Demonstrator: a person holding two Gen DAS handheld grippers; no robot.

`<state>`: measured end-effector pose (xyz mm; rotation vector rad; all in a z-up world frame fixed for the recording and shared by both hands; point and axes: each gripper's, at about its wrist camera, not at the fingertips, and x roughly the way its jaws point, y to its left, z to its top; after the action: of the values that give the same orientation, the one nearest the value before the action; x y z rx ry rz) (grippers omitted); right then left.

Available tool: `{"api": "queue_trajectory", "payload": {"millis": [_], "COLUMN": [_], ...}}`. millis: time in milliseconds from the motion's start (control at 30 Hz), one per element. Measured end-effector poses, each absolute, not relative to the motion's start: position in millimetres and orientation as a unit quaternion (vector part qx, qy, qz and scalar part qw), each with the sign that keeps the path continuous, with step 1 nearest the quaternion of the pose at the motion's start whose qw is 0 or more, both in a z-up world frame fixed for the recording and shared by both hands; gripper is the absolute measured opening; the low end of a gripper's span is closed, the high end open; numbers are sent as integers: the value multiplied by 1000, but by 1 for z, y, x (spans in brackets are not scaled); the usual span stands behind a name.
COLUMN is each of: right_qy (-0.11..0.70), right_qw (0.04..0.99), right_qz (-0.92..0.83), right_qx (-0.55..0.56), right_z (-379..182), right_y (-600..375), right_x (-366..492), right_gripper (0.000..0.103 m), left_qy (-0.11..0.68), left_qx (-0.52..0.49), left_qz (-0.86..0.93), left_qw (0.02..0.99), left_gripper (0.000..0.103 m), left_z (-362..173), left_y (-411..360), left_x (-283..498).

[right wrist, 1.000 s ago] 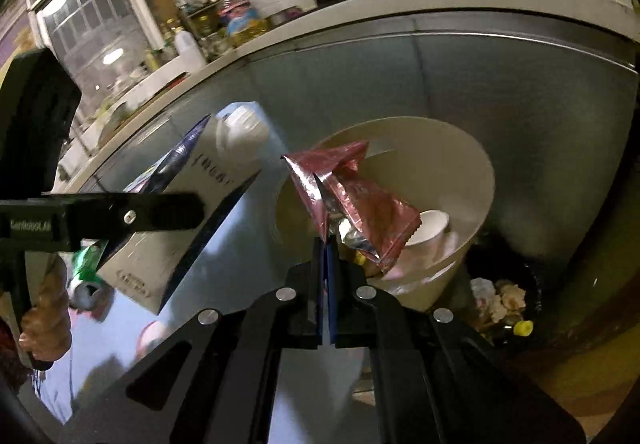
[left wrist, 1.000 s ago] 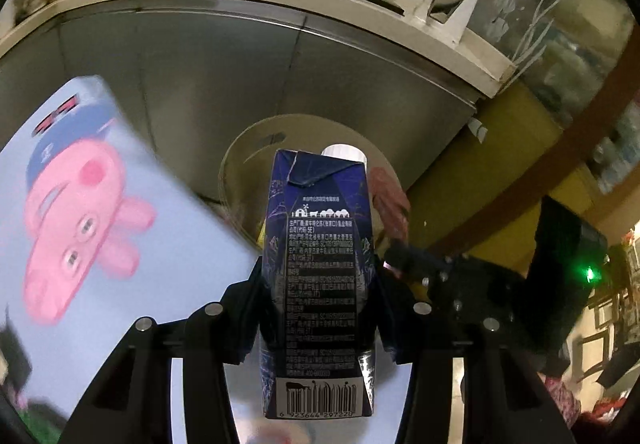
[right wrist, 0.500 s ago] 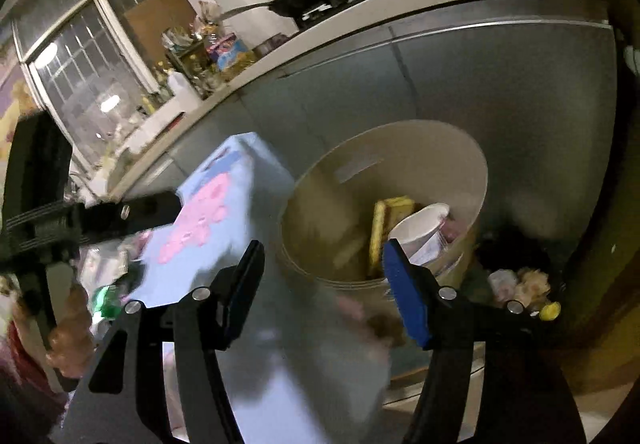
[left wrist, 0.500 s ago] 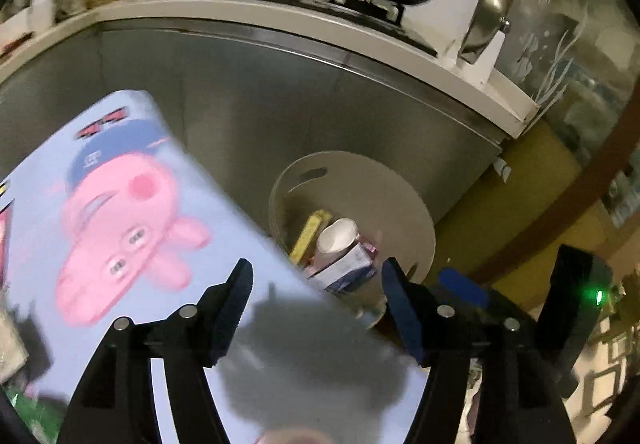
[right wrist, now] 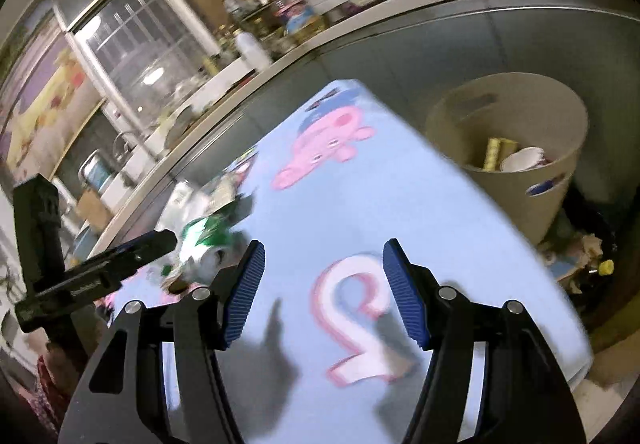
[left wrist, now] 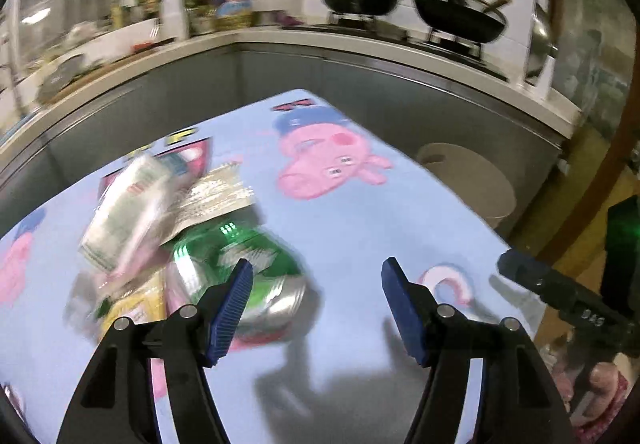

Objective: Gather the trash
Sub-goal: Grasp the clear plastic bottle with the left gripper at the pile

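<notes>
Left wrist view: the left gripper (left wrist: 316, 280) hangs over a light blue table (left wrist: 360, 228) printed with a pink cartoon pig (left wrist: 328, 163). Its blue pads (left wrist: 230, 310) stand well apart with nothing between them, the jaws having just been opening, so the tool is released. A heap of trash (left wrist: 188, 240) lies blurred toward the table's left side: a pale crumpled pack (left wrist: 128, 211) on top, a silvery wrapper (left wrist: 216, 195) beside it, a green foil bag (left wrist: 240, 260) below, right behind the left pad, and something yellow (left wrist: 136, 308) at the near end. Whether the pad touches the bag cannot be told. A beige bin (left wrist: 468, 179) stands off the table's far right corner, against grey cabinets (left wrist: 360, 75). Two black pans (left wrist: 456, 15) sit on the stove above. The right gripper's body (left wrist: 560, 296) shows at the right edge.

Right wrist view: the right gripper (right wrist: 324, 276) is also released, its jaws having just been opening, the pads (right wrist: 404, 296) wide and empty above a large pink numeral (right wrist: 356, 320) on the table (right wrist: 400, 203). The trash (right wrist: 204, 228) lies to the left, near the table's left edge, with the left gripper (right wrist: 156, 244) just beside it. The bin (right wrist: 512, 135) stands past the right edge and holds a yellow carton (right wrist: 494, 153) and a white cup (right wrist: 524, 159).
</notes>
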<state>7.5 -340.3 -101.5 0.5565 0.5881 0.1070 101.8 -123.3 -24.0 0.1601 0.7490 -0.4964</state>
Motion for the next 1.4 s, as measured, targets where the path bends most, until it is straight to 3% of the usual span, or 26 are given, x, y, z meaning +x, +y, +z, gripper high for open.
{"api": "queue_trajectory", "payload": {"millis": [367, 1000, 1067, 1400], "right_qy": [317, 353, 353, 353], "right_qw": [914, 894, 894, 896], "right_qz": [115, 179, 177, 163], "right_qx": [227, 211, 211, 215], "right_z": [-80, -61, -60, -64], "right_y": [-255, -182, -181, -189], "right_x": [17, 72, 77, 90], "right_gripper": [61, 61, 61, 61], "left_qy": [362, 390, 384, 350], "left_qx": [22, -26, -27, 52], "left_qz": [-150, -88, -87, -135], "left_qw": [920, 916, 919, 926], "left_gripper": [67, 67, 77, 89], "left_z": [-28, -64, -61, -35], "left_y": [-21, 55, 61, 36], "left_x": [82, 100, 107, 179]}}
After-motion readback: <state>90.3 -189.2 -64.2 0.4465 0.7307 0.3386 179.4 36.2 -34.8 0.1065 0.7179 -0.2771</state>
